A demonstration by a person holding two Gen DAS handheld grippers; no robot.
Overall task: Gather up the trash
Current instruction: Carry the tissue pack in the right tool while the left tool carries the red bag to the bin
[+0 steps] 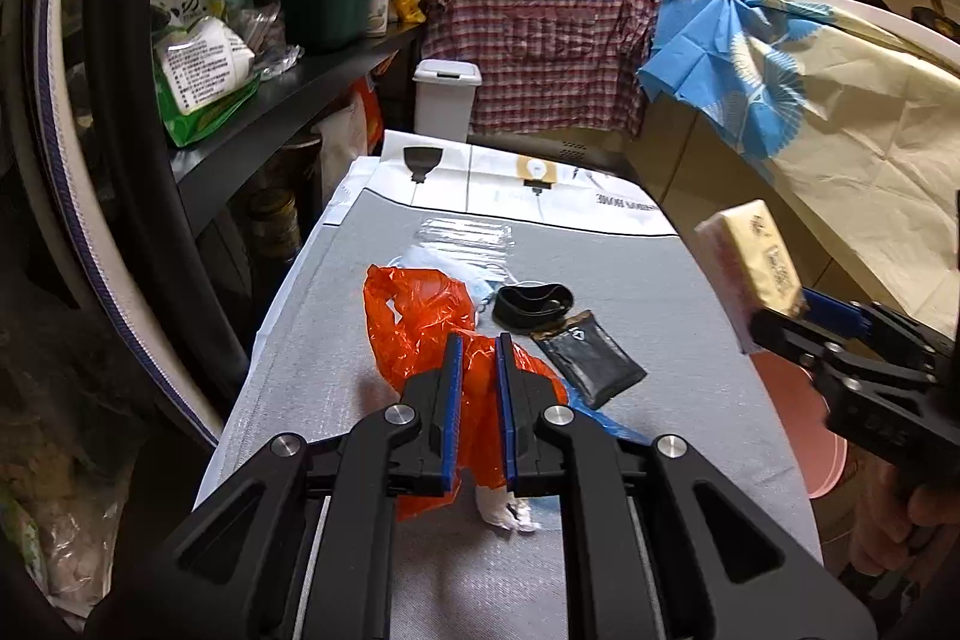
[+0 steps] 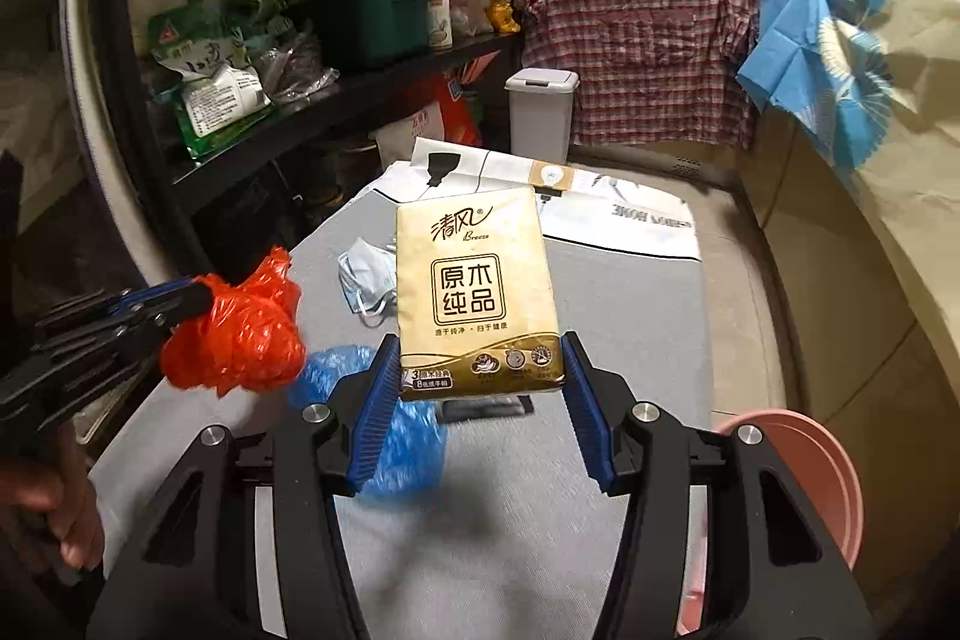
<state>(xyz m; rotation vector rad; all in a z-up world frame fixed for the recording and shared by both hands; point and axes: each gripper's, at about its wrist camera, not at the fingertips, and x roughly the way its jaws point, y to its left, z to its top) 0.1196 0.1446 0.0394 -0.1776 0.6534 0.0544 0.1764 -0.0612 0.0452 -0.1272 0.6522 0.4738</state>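
Left claw (image 1: 480,364) clamps the orange bag (image 1: 414,322), right claw (image 2: 480,370) the tissue pack (image 2: 477,292); mask (image 2: 366,280) and black pouch (image 1: 591,361) remain on the bench (image 1: 690,340).

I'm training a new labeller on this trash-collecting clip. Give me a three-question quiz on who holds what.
1. True or false: the right gripper holds a tissue pack.
2. The left gripper is shut on: A) face mask B) orange bag C) black pouch
3. Fill in: the pink basin sits beside the table's ____ edge in the right wrist view.

Key: 1 true; 2 B; 3 right
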